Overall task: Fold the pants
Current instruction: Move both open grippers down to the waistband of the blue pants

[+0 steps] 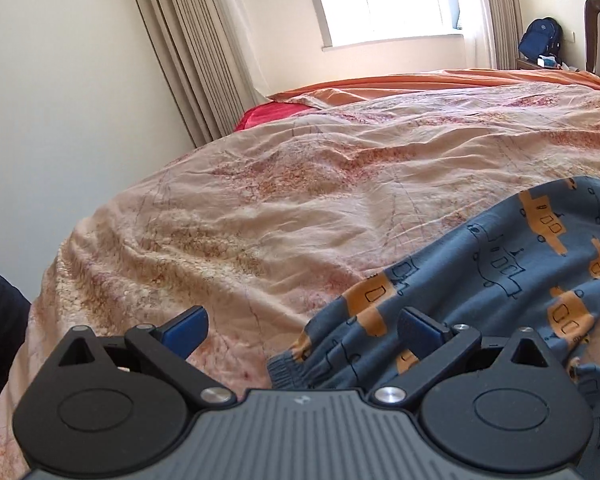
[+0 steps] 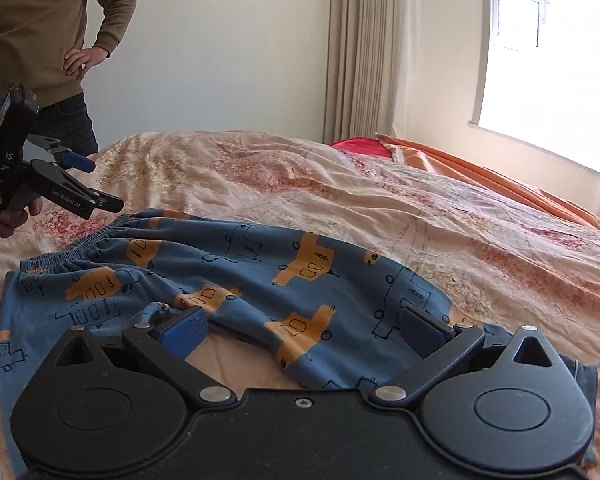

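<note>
Pants [image 2: 236,276] lying crumpled on bed [image 2: 380,200], filling lower half of right wrist frame. Right gripper [image 2: 302,328] hovering above, fingers spread wide, gripping nothing. Left gripper [image 1: 302,330] likewise gaping, empty, beside cuff [image 1: 286,370].

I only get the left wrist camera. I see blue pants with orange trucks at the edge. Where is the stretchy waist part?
Observer: The waistband shows only in the right wrist view. It lies gathered on the bedspread, at the far left end of the pants.
Operator: Is my other gripper holding anything?
Observer: No. The right gripper is open, over a rumpled fold of the pants.
Operator: Is anybody else there?
Observer: Yes, a person in a brown sweatshirt stands by the bed, hand on hip.
Operator: What does my left gripper look like from there?
Observer: The left gripper is open, in the air near the waistband.
</note>
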Available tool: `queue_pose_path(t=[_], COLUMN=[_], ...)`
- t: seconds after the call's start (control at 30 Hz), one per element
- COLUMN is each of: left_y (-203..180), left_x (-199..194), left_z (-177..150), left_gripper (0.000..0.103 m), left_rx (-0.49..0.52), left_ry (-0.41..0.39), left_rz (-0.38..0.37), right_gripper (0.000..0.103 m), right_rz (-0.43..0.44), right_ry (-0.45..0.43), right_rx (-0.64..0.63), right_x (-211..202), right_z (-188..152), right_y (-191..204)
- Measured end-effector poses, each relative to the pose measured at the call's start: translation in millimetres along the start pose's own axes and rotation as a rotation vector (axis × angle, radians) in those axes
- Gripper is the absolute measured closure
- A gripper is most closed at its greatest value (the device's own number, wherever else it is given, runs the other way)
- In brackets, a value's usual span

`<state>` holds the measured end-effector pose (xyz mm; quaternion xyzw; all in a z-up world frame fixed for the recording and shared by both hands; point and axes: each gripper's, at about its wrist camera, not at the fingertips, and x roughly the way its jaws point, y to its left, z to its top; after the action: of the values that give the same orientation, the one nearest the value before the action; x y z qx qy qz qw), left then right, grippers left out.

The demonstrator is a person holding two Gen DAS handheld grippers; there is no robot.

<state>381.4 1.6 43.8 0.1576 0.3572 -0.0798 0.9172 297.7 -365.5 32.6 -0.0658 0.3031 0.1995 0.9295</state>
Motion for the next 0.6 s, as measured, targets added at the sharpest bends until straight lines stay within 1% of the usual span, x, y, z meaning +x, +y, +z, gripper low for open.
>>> queue_pose_path(t=[0.03,0.1,0.17,0.27,0.33,0.4,0.47,0.53,0.6], left_y=[4.4,13.3,17.7,23.9,26.2,26.3,24.0,18.8,10.3], left_x=[11.5,30.3,39.9,51.9,56.5,64.7,71.0,72.7,74.7], left_z=[4.8,9.5,11.4,15.8,17.5,21.4,25.7,31.0,37.8], left_gripper=[0.0,0.0,0.0,0.0,0.0,0.001,0.002,0.006,0.006], left_rx=[-0.011,-0.023,-0.015,0.036,0.076,0.12,0.133,0.143,0.153], left_ry=[0.013,0.026,0.028,0.053,0.073,0.117,0.15,0.144,0.119], left_rz=[-0.015,-0.046,-0.077,-0.135,-0.161,-0.181,-0.201,-0.237,-0.283], right_gripper=[0.0,0.0,0.001,0.001,0.002,0.007,0.016,0.021,0.024], right_rz=[0.017,0.025,0.046,0.097,0.108,0.121,0.117,0.129,0.135], right_ry=[0.022,0.017,0.012,0.044,0.073,0.102,0.12,0.138,0.144], right_rx=[-0.014,-0.032,-0.051,-0.083,-0.091,-0.109,-0.12,-0.131,-0.137], right_x=[12.7,30.7,47.0,71.1,84.2,95.7,103.3,107.7,107.3], right_z=[7.7,18.1,27.1,40.6,48.1,54.6,58.1,58.6,57.4], right_y=[-9.7,-23.9,-34.7,-46.9,-53.5,-57.8,-62.7,-68.6,-76.3])
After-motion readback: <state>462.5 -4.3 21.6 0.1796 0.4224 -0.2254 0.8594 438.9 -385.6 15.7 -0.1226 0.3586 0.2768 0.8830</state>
